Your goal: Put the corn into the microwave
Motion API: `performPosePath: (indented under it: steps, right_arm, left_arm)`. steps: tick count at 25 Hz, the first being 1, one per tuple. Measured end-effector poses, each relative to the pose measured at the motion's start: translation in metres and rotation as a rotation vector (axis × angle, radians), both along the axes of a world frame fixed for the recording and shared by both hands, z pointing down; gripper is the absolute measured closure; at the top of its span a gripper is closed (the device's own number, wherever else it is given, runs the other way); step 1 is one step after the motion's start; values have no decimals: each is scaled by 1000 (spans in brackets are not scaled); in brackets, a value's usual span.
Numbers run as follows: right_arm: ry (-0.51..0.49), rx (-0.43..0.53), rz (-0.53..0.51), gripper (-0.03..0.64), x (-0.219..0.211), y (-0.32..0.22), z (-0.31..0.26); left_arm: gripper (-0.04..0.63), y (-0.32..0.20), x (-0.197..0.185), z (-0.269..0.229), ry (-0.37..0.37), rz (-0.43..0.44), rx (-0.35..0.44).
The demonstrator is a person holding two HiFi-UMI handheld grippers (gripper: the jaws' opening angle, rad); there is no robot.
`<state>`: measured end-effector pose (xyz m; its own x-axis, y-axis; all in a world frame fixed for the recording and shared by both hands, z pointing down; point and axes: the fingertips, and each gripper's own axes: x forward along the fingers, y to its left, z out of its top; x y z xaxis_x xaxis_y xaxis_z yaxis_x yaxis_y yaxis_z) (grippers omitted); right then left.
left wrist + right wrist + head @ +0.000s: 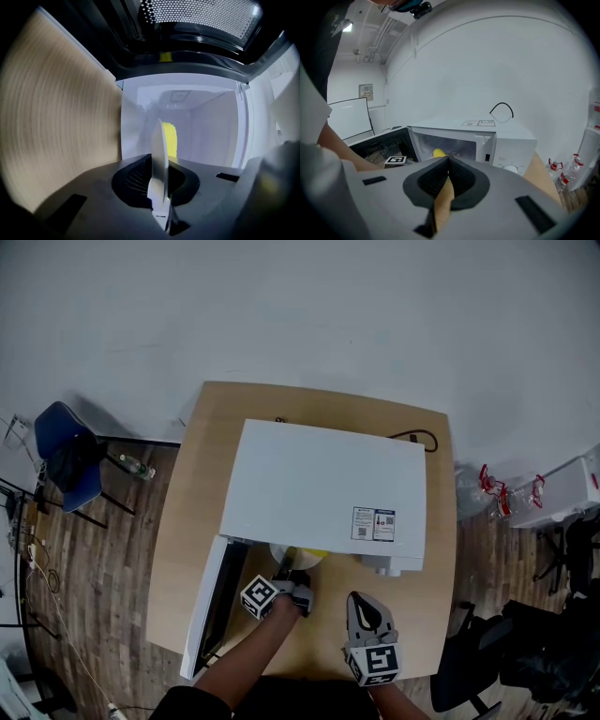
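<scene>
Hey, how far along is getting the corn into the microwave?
Done: the microwave door stands open. In hand: the left gripper grips the plate carrying the corn at the opening. Left: set it inside, let go. The right gripper is idle, shut.

The microwave stands mid-table, its door open to the left and a cable behind it. In its mouth is the plate with the corn on it. The plate's near rim is clamped in the left gripper. The right gripper, jaws together, is to its right, before the microwave. Left of the table, a chair and a bottle are on the floor.
</scene>
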<state>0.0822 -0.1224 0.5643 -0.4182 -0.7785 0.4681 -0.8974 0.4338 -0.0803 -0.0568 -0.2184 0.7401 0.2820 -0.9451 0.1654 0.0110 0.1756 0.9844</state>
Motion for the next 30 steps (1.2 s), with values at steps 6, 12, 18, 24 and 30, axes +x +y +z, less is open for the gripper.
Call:
performPosePath:
  steps: [6, 12, 18, 24, 30]
  right_arm:
    - [-8, -15, -8, 557, 0, 1, 1]
    - [-7, -37, -5, 557, 8, 6, 8]
    - [-13, -44, -7, 557, 6, 11, 10]
    - [-19, -40, -11, 557, 4, 16, 7]
    - [-19, -41, -5, 557, 5, 24, 6]
  left_arm:
    - [577, -13, -1, 5, -10, -9, 4]
    - [577, -24, -1, 2, -42, -20, 26]
    - [575, -18, -8, 0, -80, -51, 17]
    - [514, -17, -7, -4, -84, -51, -5]
    - [432, -15, -7, -3, -131, -47, -71]
